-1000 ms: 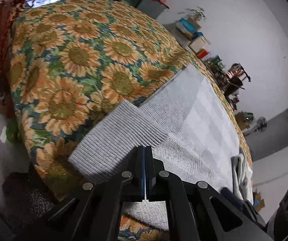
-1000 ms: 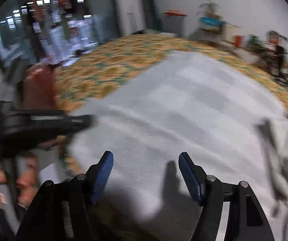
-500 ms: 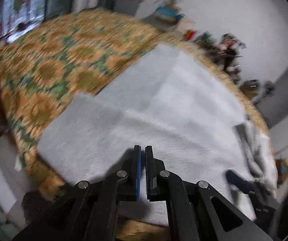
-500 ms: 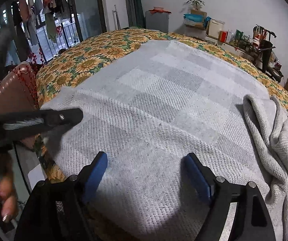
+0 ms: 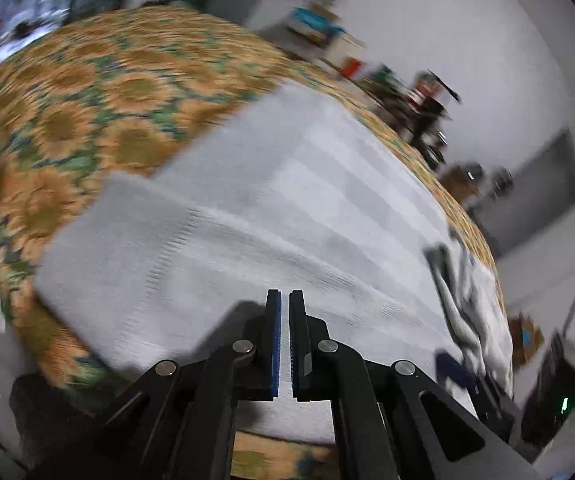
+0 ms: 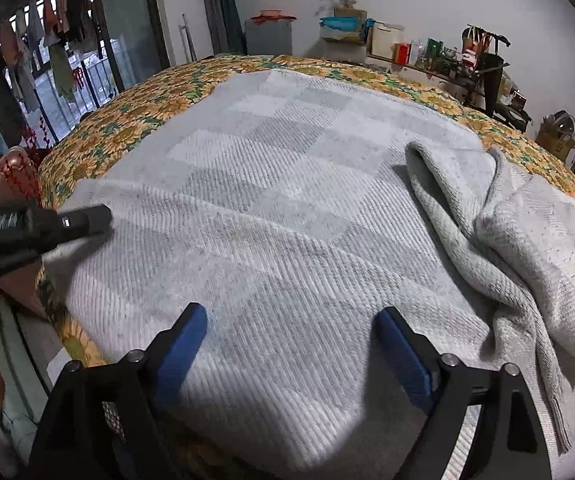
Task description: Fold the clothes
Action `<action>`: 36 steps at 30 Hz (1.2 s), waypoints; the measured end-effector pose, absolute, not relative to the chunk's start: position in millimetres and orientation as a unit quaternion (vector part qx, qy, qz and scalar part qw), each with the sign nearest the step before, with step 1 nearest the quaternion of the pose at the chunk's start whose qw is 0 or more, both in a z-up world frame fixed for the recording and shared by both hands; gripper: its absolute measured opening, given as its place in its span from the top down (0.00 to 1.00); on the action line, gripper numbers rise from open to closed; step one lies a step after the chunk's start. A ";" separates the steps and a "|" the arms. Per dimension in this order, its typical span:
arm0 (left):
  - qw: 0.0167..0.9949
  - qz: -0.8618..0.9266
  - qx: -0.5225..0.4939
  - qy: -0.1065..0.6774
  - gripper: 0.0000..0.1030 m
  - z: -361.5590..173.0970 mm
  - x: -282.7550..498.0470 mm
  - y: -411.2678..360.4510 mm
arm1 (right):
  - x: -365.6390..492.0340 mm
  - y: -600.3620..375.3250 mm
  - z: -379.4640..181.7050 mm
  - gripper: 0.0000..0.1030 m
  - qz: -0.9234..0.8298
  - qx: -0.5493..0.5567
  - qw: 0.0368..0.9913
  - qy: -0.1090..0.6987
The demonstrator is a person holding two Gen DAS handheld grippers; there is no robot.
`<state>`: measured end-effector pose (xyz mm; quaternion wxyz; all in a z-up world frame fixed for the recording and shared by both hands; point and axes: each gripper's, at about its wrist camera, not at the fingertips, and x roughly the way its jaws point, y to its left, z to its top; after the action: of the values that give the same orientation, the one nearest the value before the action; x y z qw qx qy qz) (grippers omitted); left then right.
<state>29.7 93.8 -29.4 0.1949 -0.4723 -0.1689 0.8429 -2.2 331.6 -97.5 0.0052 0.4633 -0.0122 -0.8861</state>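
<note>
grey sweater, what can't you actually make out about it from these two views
- Right sleeve: bunched in folds in the right wrist view; its cuff cannot be told.
- Near hem: covered by the right gripper and cut off by the bottom edge.
- Left wrist view: motion blur smears the grey sweater; whether the nearly closed left gripper pinches fabric is unclear.

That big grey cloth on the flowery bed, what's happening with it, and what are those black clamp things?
A person is folding a grey checked knitted garment spread over a sunflower-print bedspread, using a hand-held clamp in each hand. The left tool is nearly closed with only a thin gap and holds nothing. The right tool is wide open above the near edge. One sleeve lies bunched on the right side, not yet tidied.
</note>
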 end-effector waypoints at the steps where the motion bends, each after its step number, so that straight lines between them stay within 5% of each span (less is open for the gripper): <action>1: 0.202 0.846 -0.470 -0.152 0.97 -27.8 29.9 102.8 | -4.7 331.9 -97.8 0.10 -0.886 0.464 0.007 -0.013; 7: 0.189 0.839 -0.490 -0.143 0.97 -41.8 14.3 110.2 | -0.2 354.2 -87.7 0.22 -0.883 0.468 0.009 -0.041; 10: 0.185 0.827 -0.500 -0.179 0.97 -44.3 7.3 95.9 | 8.1 371.8 -86.6 0.21 -0.879 0.473 -0.016 -0.053; 19: 0.218 0.832 -0.495 -0.125 0.97 -39.3 15.2 132.2 | 10.6 371.4 -97.1 0.06 -0.883 0.467 -0.030 -0.032; 28: 0.236 0.817 -0.506 -0.144 0.97 -43.6 6.8 137.8 | 23.9 403.1 -89.7 0.26 -0.880 0.466 -0.047 -0.081; 36: 0.275 0.831 -0.473 -0.103 0.97 -22.8 16.1 168.0 | 24.2 388.9 -94.5 0.20 -0.883 0.463 -0.054 -0.052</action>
<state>16.1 168.0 -22.8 0.2748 -0.4728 -0.1030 0.8309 24.2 388.9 -94.5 -0.0541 0.4633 -0.0519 -0.8830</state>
